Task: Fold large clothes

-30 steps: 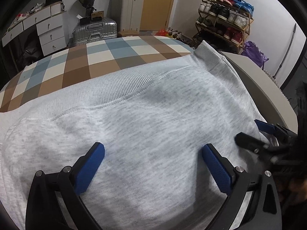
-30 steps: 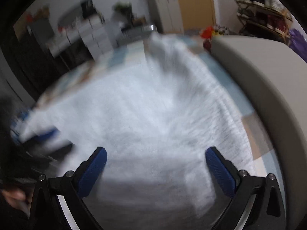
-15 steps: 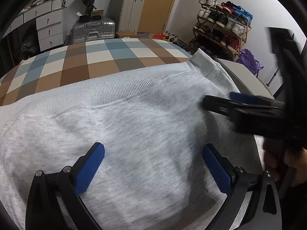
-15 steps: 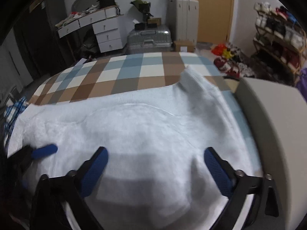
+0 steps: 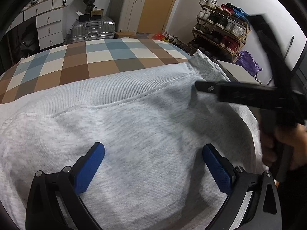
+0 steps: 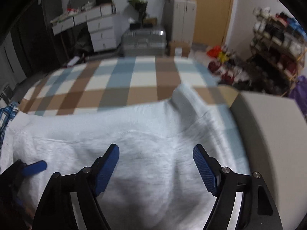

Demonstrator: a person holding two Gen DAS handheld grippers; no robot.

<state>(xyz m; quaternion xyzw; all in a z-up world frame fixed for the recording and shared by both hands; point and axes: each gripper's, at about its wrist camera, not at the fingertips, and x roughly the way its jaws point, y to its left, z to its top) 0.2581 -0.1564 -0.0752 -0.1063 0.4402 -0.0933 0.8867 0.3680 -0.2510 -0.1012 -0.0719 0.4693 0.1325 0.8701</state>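
A light grey sweatshirt [image 5: 145, 118] lies spread over the checkered bed cover [image 5: 99, 57], its ribbed hem [image 5: 107, 88] toward the far side and a cuff [image 5: 203, 63] sticking up at the right. My left gripper [image 5: 153, 150] hovers open over the near part of the cloth, nothing between its blue pads. My right gripper [image 6: 155, 153] hangs over the sweatshirt [image 6: 134, 149] farther right; its jaws are closing with no fold pinched between them. In the left wrist view a hand [image 5: 285, 145] holds that tool's black frame [image 5: 249, 95].
A grey padded bed edge [image 6: 268, 134] runs along the right. Beyond the bed stand a silver suitcase [image 5: 93, 28], white drawers [image 5: 49, 26] and a shoe rack [image 5: 220, 28]. Blue checked fabric [image 6: 5, 115] shows at the left edge.
The right gripper has swung toward the right side of the sweatshirt and its jaws have narrowed. The left gripper has stayed put and open.
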